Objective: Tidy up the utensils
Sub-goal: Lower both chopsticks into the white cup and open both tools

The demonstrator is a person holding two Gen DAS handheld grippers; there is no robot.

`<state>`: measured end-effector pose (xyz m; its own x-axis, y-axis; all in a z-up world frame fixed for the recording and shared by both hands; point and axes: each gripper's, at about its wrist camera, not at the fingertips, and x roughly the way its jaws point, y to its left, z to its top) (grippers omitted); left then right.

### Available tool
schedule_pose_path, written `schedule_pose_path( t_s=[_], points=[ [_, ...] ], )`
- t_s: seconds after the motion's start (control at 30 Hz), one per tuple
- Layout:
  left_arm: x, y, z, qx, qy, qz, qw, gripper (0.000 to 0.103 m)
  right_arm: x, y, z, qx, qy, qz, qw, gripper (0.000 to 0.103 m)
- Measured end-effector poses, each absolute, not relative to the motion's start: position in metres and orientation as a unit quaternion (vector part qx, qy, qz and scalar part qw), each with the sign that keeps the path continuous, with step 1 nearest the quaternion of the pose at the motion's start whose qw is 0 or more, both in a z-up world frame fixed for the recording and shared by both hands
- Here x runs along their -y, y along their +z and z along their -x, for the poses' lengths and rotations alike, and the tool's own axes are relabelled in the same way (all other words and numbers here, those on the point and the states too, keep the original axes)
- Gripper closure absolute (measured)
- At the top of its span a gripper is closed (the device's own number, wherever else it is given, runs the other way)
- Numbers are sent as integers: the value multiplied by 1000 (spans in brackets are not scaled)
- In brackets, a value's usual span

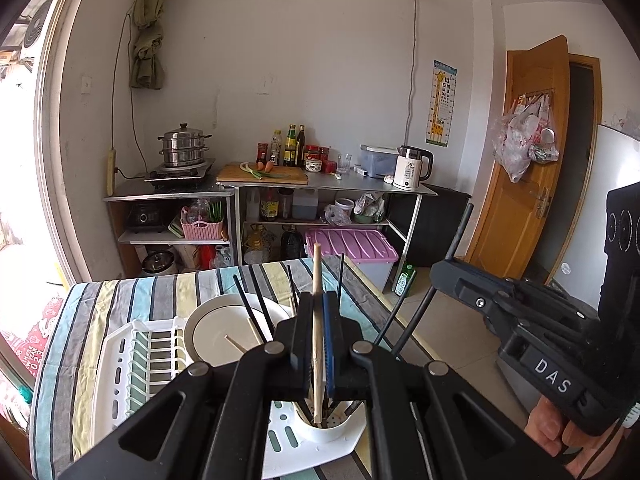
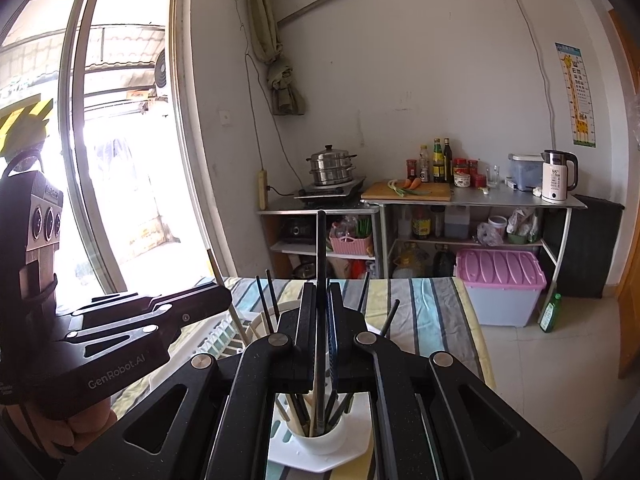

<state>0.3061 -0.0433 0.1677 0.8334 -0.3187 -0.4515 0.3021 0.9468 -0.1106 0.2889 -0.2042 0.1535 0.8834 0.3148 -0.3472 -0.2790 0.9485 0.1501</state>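
My left gripper (image 1: 318, 296) is shut on a pale wooden chopstick (image 1: 317, 272) that stands nearly upright. Its lower end reaches into the white utensil cup (image 1: 332, 432) at the corner of the white dish rack (image 1: 120, 360). A white plate (image 1: 216, 332) stands in the rack with several loose chopsticks beside it. In the right wrist view my right gripper (image 2: 322, 292) is shut on a black chopstick (image 2: 321, 248), upright over the same cup (image 2: 320, 440), which holds several chopsticks. Each gripper shows in the other's view: right gripper (image 1: 438, 274), left gripper (image 2: 224, 300).
The rack sits on a table with a striped cloth (image 1: 160, 292). Beyond the table's far edge are a purple-lidded storage box (image 1: 352, 244) and a green bottle (image 1: 404, 280) on the floor. Metal counters with a steamer pot (image 1: 184, 146) and a kettle (image 1: 412, 168) line the back wall.
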Motion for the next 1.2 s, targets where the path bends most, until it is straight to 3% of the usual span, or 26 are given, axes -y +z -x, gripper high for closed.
schedule_pose_path(
  t_s=[0.57, 1.2],
  points=[
    [41, 117, -329, -286, -154, 24, 946, 98, 202, 110, -319, -240, 147, -51, 958, 99],
    [29, 113, -335, -292, -122, 25, 948, 98, 212, 102, -322, -248, 139, -56, 957, 98]
  ],
)
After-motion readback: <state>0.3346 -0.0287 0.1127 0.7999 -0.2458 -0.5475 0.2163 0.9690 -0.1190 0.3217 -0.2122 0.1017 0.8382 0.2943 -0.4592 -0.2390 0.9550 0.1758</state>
